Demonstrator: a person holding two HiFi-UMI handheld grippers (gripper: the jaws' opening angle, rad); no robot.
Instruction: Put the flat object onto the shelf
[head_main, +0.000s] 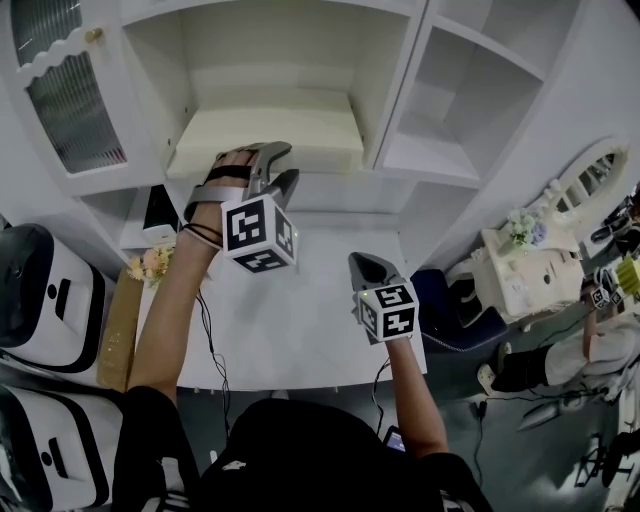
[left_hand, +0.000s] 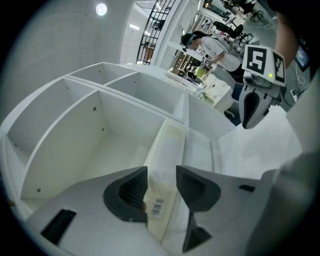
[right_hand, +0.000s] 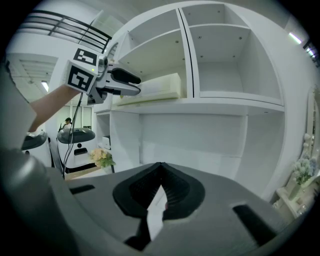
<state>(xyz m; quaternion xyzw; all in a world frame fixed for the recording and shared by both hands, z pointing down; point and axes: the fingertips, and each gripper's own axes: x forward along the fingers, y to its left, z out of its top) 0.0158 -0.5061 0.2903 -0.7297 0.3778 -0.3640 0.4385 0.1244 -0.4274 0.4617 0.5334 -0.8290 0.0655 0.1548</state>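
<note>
My right gripper (head_main: 367, 270) hangs low and right of centre, fingers pressed together on nothing. It is spare here and sits clear of the work. Higher, my left gripper (left_hand: 162, 187) pinches the front edge of the flat object (left_hand: 169, 145) beside its barcode label (left_hand: 157, 207), so I can steer it. The flat object lies on the shelf (head_main: 330, 182), upper centre. It looks seated, so release is likely next.

Hand-held grippers (head_main: 282, 165) (head_main: 362, 262): two. Flat object (head_main: 270, 135): one. Shelf unit (head_main: 395, 90): one. Bench (head_main: 300, 335): one. Flower bunch (head_main: 150, 265): one. White machines (head_main: 45, 300) (head_main: 55, 450) at left: seemingly two.
</note>
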